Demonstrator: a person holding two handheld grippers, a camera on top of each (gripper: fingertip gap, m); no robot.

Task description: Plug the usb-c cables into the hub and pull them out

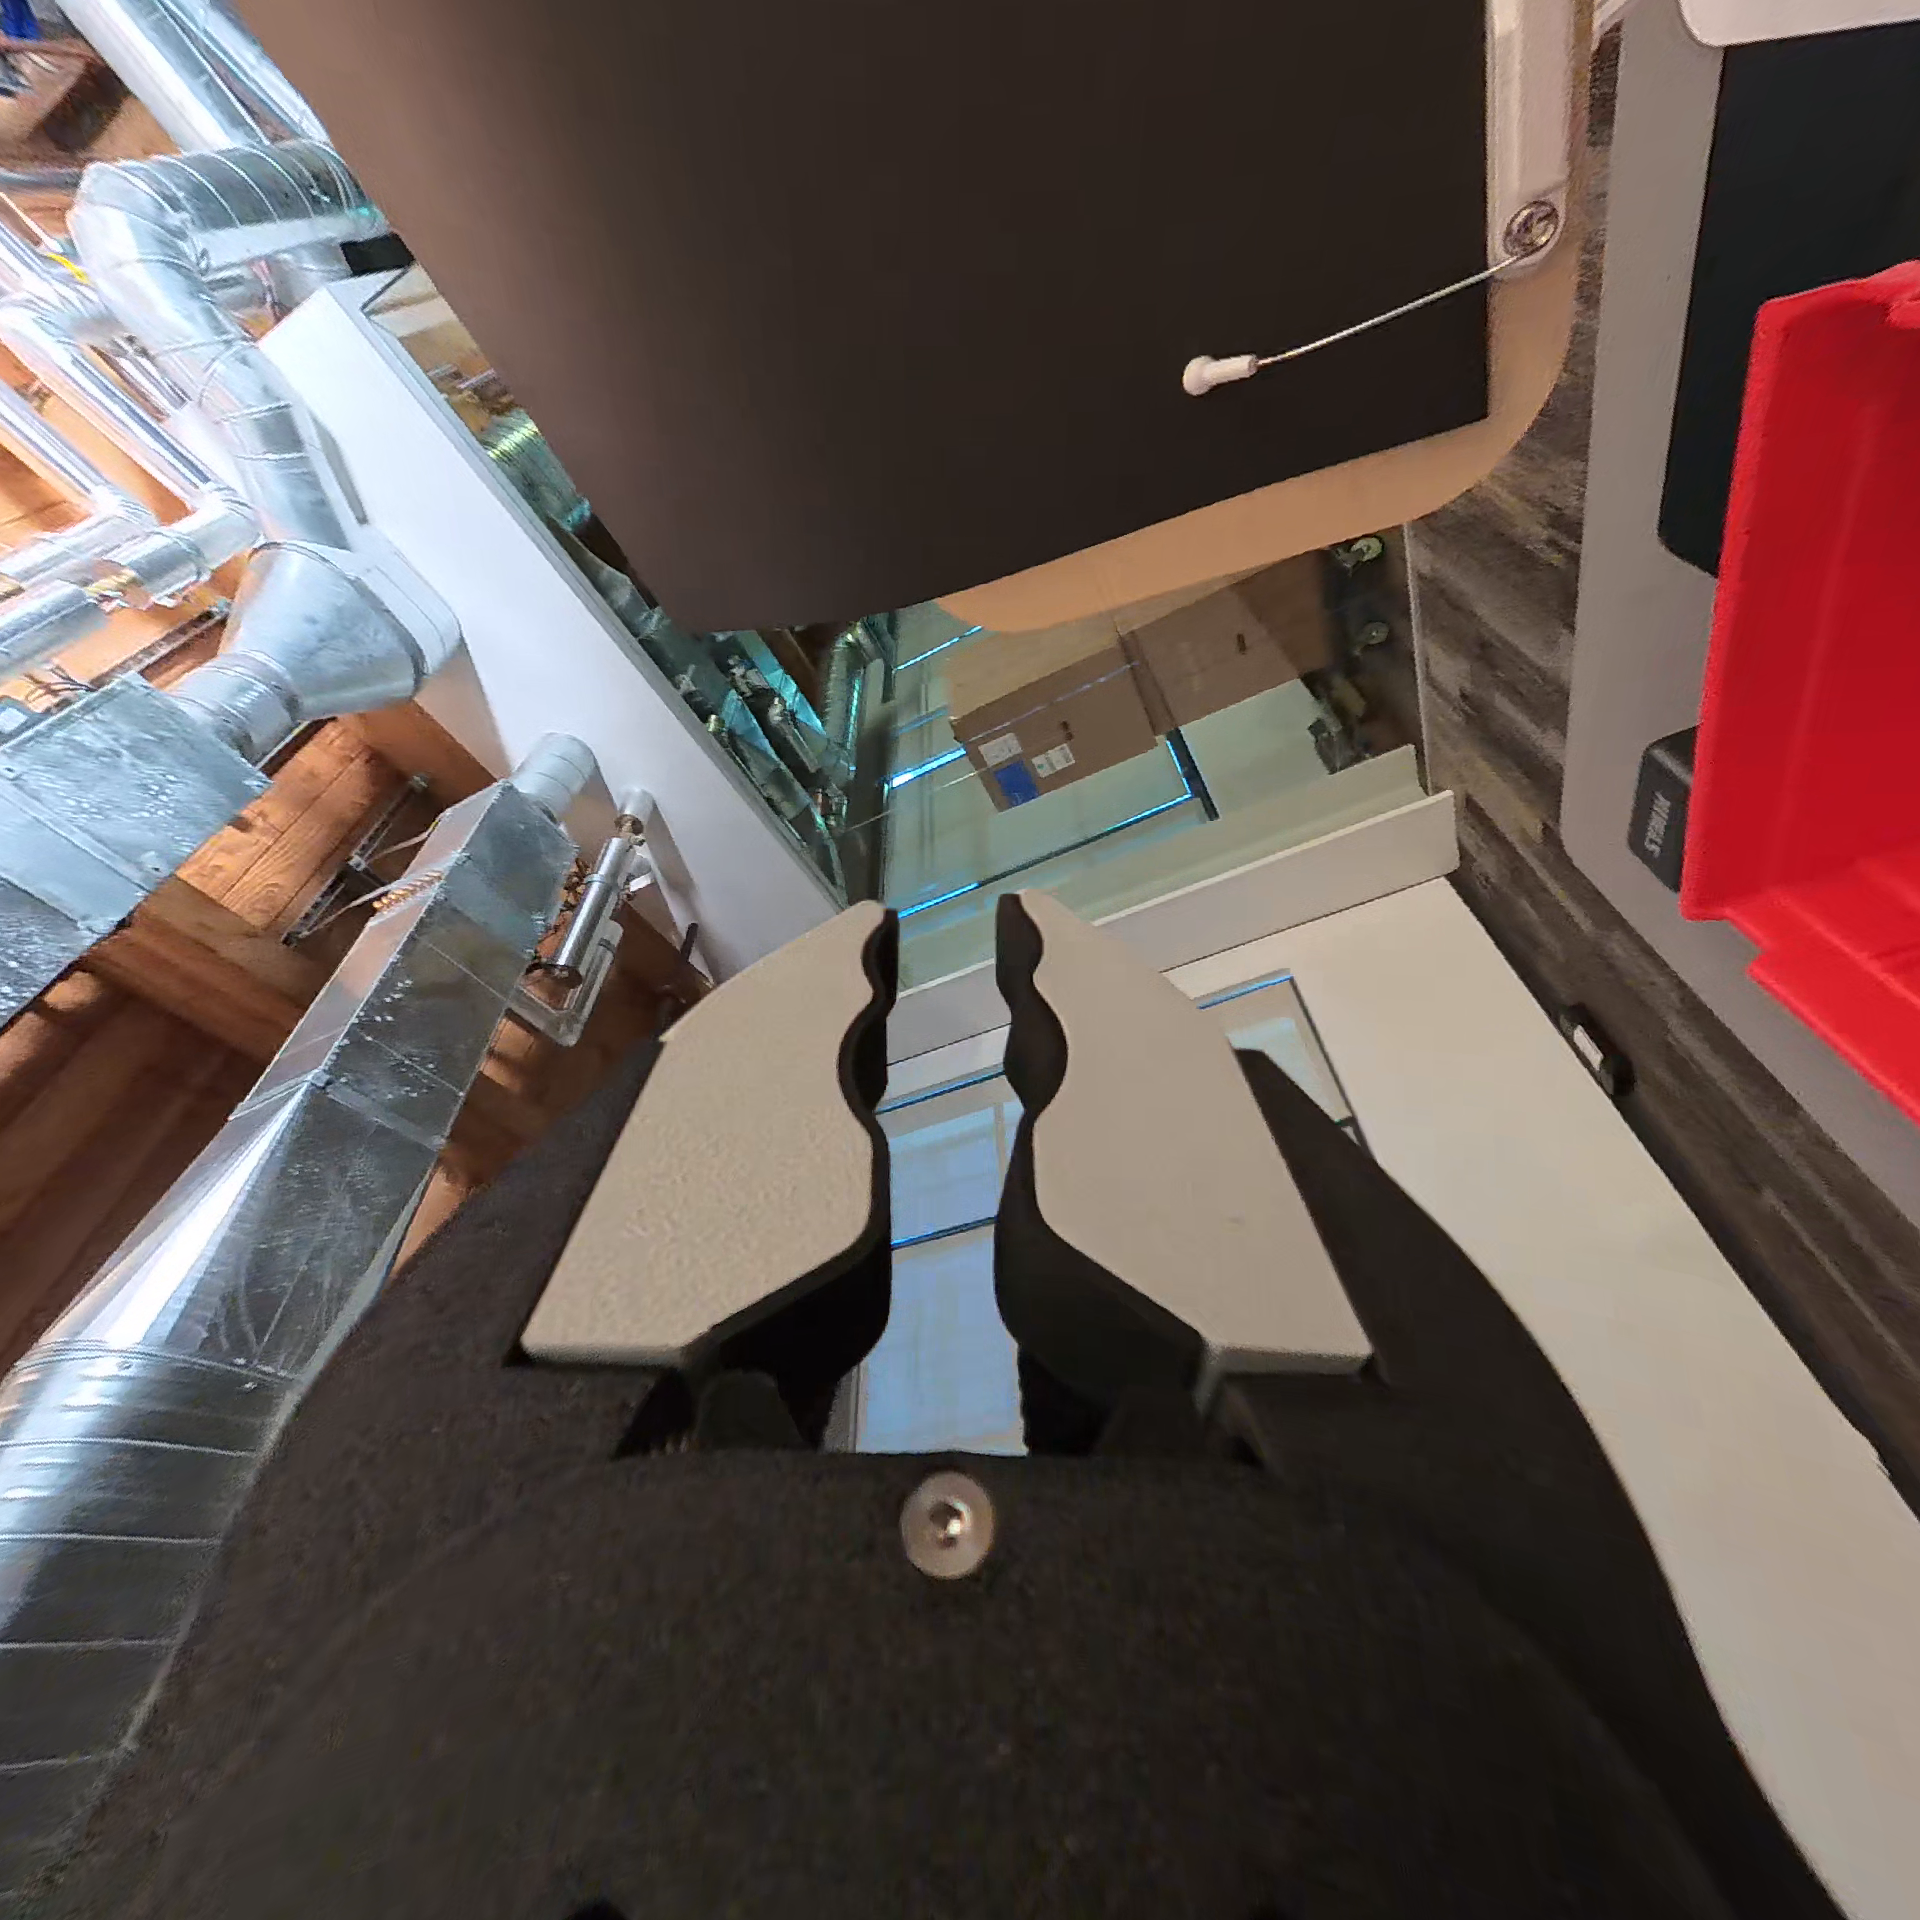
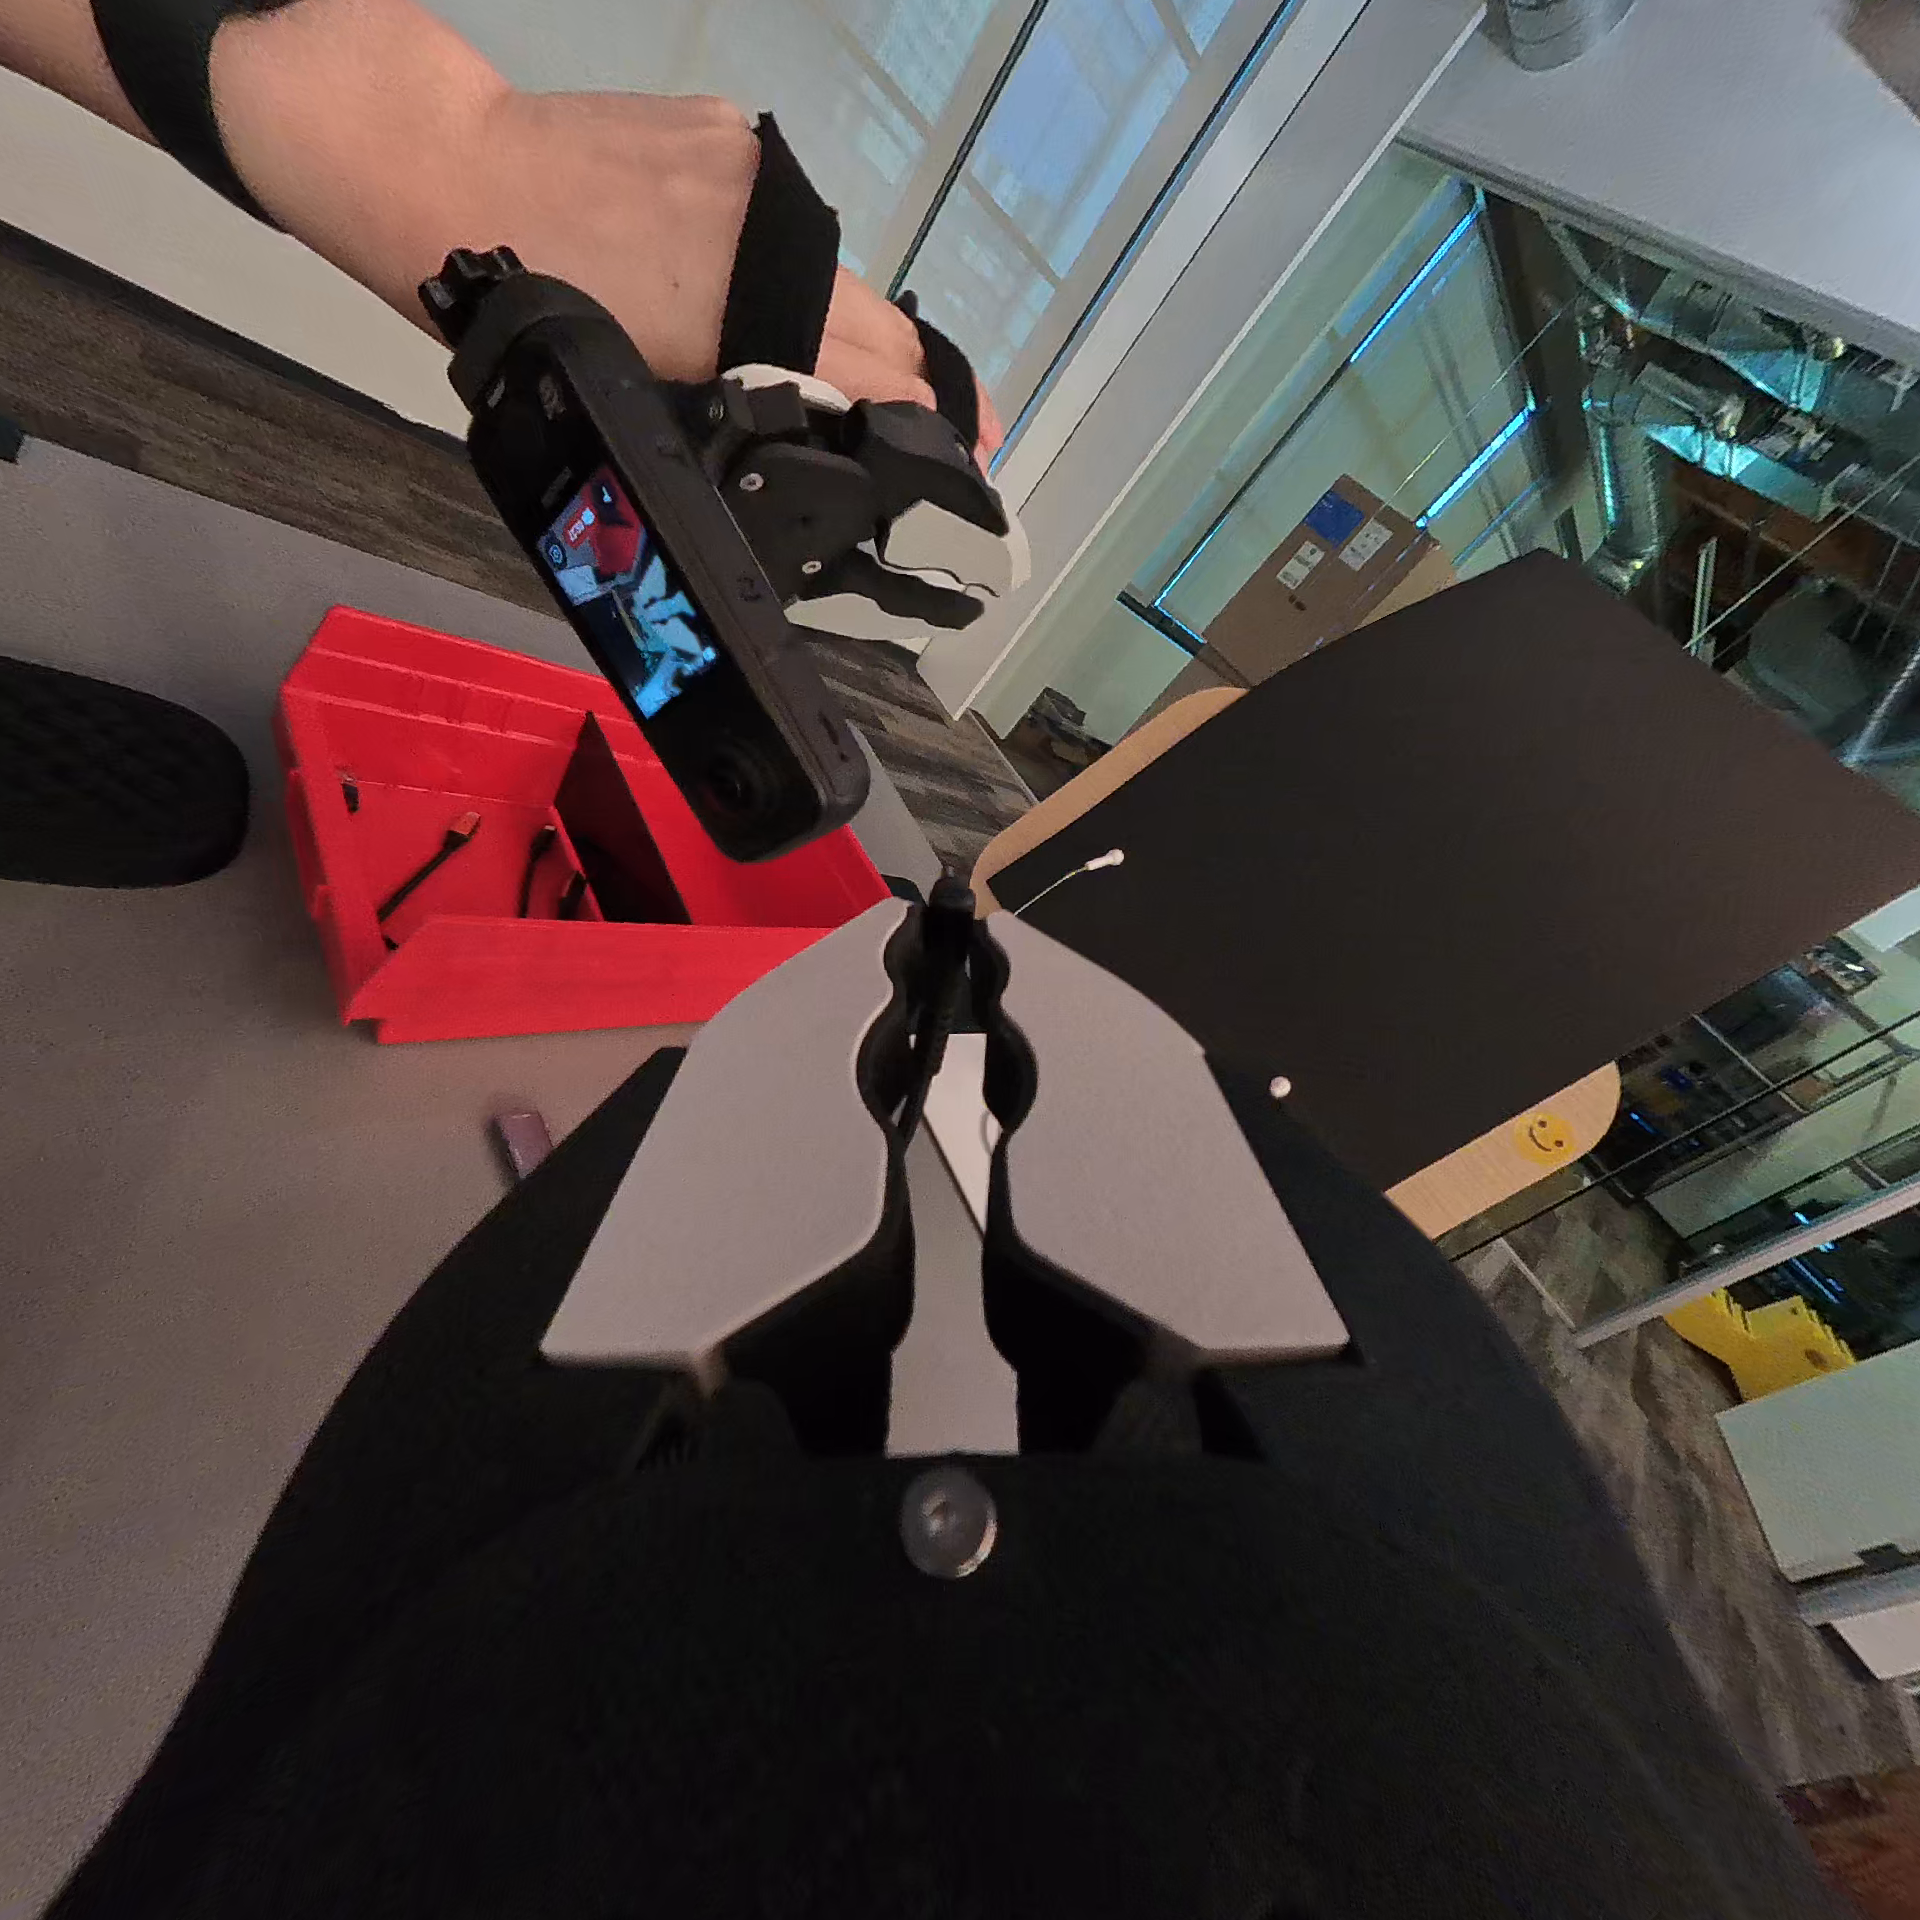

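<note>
Above grey table (image 2: 156, 1195): right gripper (image 2: 943, 935) clamps black cable plug (image 2: 940, 961); left gripper (image 1: 943, 935) narrowly parted, empty. Hub unseen; plugging probably pending.

Grey table (image 2: 156, 1195) bears red bin (image 2: 540, 977).

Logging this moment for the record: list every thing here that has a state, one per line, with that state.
Left tool: open, nothing between its fingers, raised off the table.
Right tool: closed on a black cable plug, cable trailing back between the fingers.
Red bin: open-topped, several black cables lying inside.
</note>
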